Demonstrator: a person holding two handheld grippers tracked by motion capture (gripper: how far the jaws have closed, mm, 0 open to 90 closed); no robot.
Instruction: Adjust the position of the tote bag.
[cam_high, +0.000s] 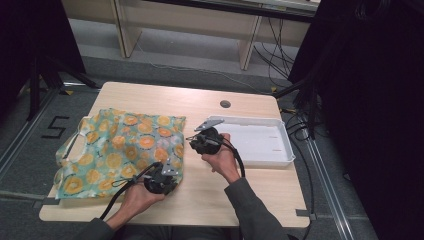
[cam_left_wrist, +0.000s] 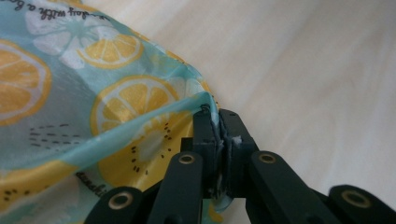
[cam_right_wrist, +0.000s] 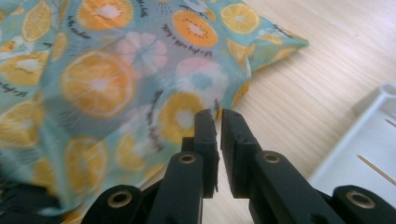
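Pinching the near right corner of the teal fabric bag printed with orange and lemon slices, the left gripper has its jaws pressed together on the hem, a fold of cloth squeezed between the pads; in the high view that gripper sits at the cloth's front edge near the person's side of the pale wooden table. The right gripper hangs just off the bag's right edge with a thin slit between its jaws and nothing in them; it is blurred, so whether the cloth brushes a pad I cannot say; in the high view it is raised between the bag and the white plastic tray.

To do the step well, I judge, the left grip should stay firm on the corner and move flat along the tabletop, so the cloth slides without bunching; the right jaws need to widen before they come down on the far right corner, taking the hem square and only one layer deep, then both hands can draw the edge taut together.

Counted: one bag, spread on the left half of the table with its handles toward the left; one tray to its right, well apart; two grippers; one round grommet hole beyond them.
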